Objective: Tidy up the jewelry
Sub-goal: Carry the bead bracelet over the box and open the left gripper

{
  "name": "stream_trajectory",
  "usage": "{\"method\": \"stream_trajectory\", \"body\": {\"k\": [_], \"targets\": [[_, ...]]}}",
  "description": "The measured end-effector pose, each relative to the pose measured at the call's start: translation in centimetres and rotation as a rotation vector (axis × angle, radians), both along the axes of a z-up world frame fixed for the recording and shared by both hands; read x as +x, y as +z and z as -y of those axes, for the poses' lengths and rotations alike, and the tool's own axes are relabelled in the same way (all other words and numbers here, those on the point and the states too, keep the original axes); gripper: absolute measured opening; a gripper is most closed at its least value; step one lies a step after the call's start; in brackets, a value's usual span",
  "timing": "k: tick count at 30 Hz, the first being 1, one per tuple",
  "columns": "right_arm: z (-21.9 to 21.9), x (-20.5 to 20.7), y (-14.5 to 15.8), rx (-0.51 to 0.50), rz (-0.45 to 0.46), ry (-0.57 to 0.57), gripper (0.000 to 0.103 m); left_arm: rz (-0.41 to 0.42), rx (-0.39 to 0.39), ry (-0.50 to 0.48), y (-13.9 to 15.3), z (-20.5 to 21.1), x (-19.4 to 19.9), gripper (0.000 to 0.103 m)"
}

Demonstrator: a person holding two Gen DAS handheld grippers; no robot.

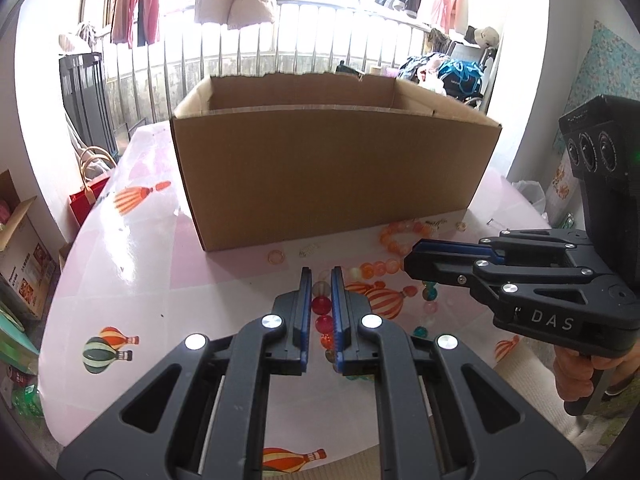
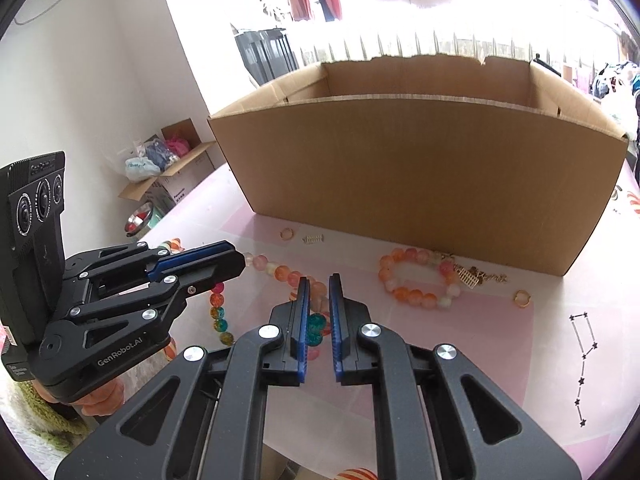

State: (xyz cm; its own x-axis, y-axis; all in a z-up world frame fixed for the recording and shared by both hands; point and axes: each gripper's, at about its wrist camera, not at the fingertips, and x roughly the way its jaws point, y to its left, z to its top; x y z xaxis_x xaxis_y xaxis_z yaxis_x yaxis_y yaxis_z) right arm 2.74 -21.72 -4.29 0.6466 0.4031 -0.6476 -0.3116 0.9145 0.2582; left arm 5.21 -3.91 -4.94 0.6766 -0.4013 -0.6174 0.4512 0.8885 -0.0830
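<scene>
While straddling the bead necklace point(image 1: 320, 306) from both ends, close slowly and squarely: left gripper point(image 1: 320, 276) low at the bottom centre of its own view, fingers narrowly parted with red beads lined up between the blue pads, too close to tell whether already pinching or merely flanking. Right gripper point(image 2: 318, 284) likewise low at the bottom centre of its view, spread a little, a teal bead against the left pad and a visible gap on the other side. Probably best to clamp across a bead's widest part rather than the thread between beads, since round, glossy beads likely to squirt out of a skewed grip. Lift both ends together and level to avoid dragging the slack middle across the pink table point(image 2: 460, 360). Mind the neighbours: orange bracelet point(image 2: 416, 294) just to the right of centre, touching a gold chain with charm point(image 2: 474, 278); small ring point(image 2: 287, 234) and pale clip near the box foot; another ring point(image 2: 522, 299) at right. Cardboard box point(image 2: 420, 180) filling the upper middle of both views, open-topped, near wall tall, so raise well clear of that rim before carrying forward. Ample bare table at lower right; less at left, with the table edge close behind the left gripper.
</scene>
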Motion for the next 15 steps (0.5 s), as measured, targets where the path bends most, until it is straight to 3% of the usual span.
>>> {"method": "stream_trajectory", "body": {"k": [8, 15], "targets": [[0.3, -0.7, 2.5, 0.002, 0.064, 0.0, 0.01, 0.058, -0.026, -0.007, 2.8, 0.1, -0.7, 0.008], [1.3, -1.1, 6.5, 0.036, 0.148, 0.002, 0.01, 0.124, -0.054, -0.024, 7.1, 0.2, -0.4, 0.008]]}}
